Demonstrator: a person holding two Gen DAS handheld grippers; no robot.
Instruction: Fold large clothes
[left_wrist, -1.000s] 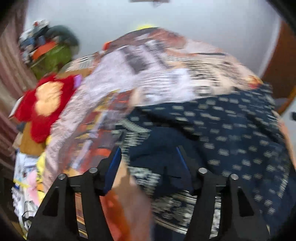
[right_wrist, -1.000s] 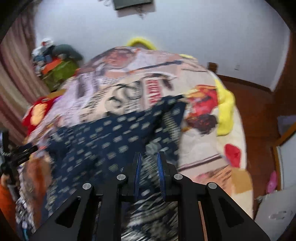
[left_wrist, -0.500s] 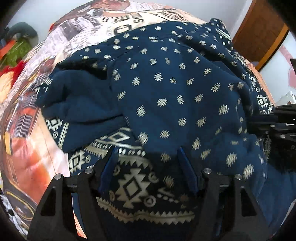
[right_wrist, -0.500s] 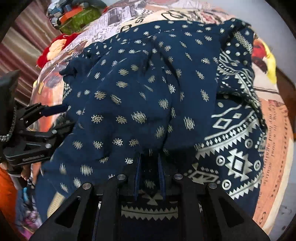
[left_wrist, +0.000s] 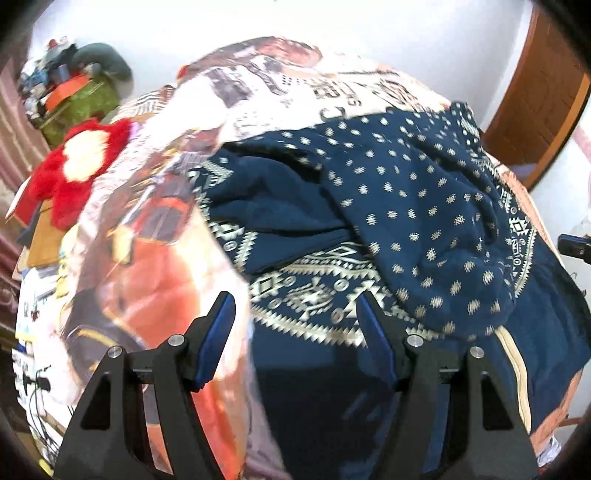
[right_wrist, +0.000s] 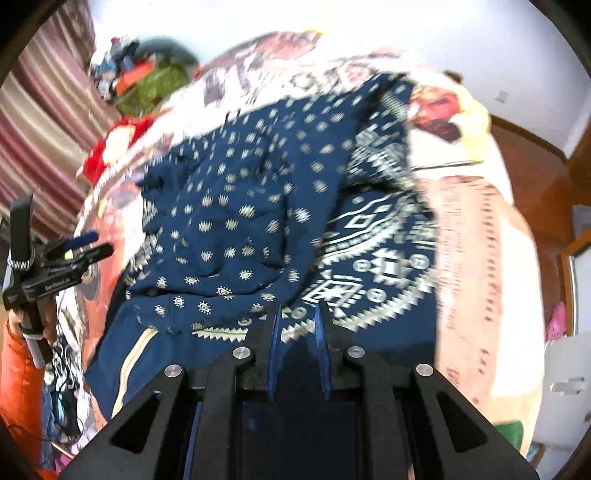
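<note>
In the left wrist view, the left gripper (left_wrist: 295, 317) points steeply down over the near edge of the bed (left_wrist: 155, 280). Its jaws stand wide apart and nothing is between them; they hang above the place where the navy garment (left_wrist: 413, 206) meets the printed bed cover. The garment lies crumpled on the bed, with its dotted part folded over the part with the white border pattern. At the right edge, a small piece of the right gripper (left_wrist: 574, 248) is visible.

In the right wrist view, the right gripper (right_wrist: 297, 323) also tilts steeply down. Its jaws are nearly closed, with only a narrow gap, and I cannot see cloth pinched between them; the garment (right_wrist: 236, 206) lies just ahead. On the left, a hand (right_wrist: 16, 325) with an orange sleeve (right_wrist: 18, 387) holds the left gripper (right_wrist: 86, 245) beside the bed.
</note>
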